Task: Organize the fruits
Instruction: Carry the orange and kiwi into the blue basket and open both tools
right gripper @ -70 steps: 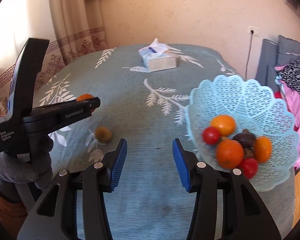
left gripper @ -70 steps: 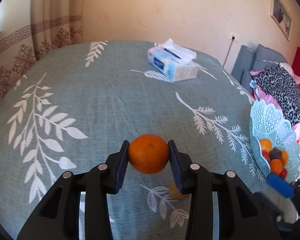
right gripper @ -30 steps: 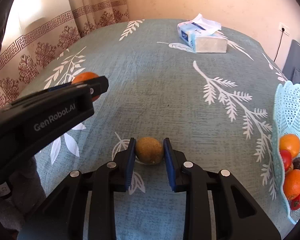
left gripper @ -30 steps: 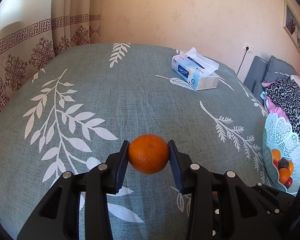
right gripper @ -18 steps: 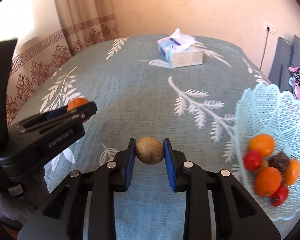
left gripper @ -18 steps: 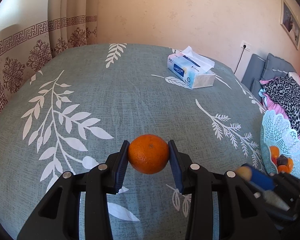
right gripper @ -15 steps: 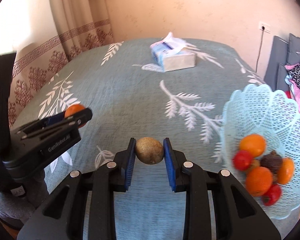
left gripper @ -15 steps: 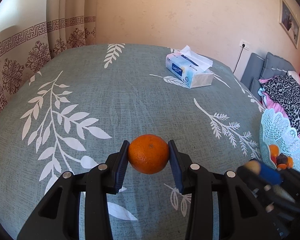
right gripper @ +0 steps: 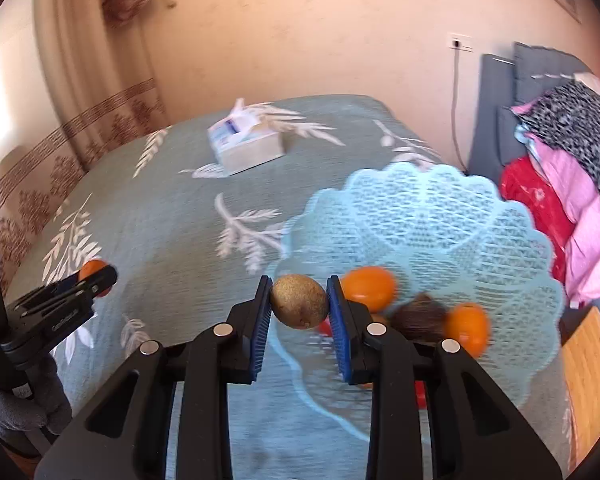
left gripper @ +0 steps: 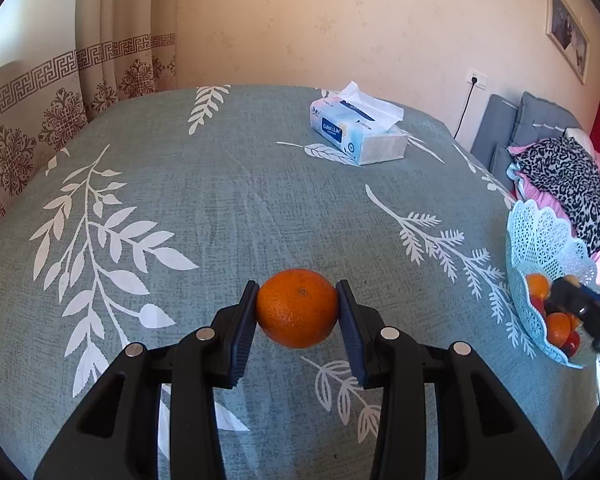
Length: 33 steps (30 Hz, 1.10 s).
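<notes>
Kiwi (right gripper: pixel 299 301) clamped in right gripper (right gripper: pixel 299 308), long axis across pads, over blurred basket (right gripper: pixel 440 216) rim; a red fruit half hidden behind. Orange (left gripper: pixel 297 308) pinched in left gripper (left gripper: pixel 297 314), stem dimple facing camera, above tabletop (left gripper: pixel 236 200). Basket at 3 o'clock, cut off.

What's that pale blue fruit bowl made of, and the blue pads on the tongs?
The bowl looks like thin moulded plastic, matt, pierced in a lace pattern with a scalloped rim. The pads seem ribbed rubber or soft plastic, judging by fine ridges; which one, I cannot tell.
</notes>
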Tool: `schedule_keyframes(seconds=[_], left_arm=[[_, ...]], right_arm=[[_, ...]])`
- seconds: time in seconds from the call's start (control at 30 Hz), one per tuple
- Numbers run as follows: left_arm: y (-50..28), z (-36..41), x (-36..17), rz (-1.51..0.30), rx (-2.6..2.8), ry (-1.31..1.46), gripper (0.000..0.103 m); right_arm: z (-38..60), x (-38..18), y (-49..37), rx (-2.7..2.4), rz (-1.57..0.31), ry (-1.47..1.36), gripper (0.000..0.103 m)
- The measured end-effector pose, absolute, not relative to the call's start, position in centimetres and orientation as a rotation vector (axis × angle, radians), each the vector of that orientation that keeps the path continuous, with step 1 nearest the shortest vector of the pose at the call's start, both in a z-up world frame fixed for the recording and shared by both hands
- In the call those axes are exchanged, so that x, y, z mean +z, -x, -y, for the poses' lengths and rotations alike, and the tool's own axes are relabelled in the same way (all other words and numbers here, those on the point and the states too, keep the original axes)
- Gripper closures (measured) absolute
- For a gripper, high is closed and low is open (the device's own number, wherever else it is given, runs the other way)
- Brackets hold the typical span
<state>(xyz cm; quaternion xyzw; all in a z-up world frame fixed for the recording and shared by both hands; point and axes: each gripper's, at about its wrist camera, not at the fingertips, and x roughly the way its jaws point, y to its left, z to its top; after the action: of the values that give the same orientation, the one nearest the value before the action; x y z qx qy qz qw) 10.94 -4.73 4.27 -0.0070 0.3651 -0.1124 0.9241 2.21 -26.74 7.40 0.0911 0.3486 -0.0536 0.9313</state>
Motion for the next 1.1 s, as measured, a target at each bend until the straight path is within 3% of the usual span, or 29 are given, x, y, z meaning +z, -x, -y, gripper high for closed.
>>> schedule_keyframes(seconds=[0.97, 1.07, 1.1], left_arm=[[-9.6, 12.9, 5.9, -0.724, -0.345, -0.125, 0.064], [-9.5, 14.4, 6.4, -0.723, -0.383, -0.128, 0.064], [-9.5, 14.8, 6.5, -0.721, -0.391, -0.132, 0.064]], right_arm=[[36.5, 6.8, 1.6, -0.277, -0.638, -0.324, 0.072], [36.9, 6.7, 2.5, -0.301, -0.615, -0.324, 0.057], [36.9, 6.8, 2.8, -0.311, -0.605, -0.321, 0.056]])
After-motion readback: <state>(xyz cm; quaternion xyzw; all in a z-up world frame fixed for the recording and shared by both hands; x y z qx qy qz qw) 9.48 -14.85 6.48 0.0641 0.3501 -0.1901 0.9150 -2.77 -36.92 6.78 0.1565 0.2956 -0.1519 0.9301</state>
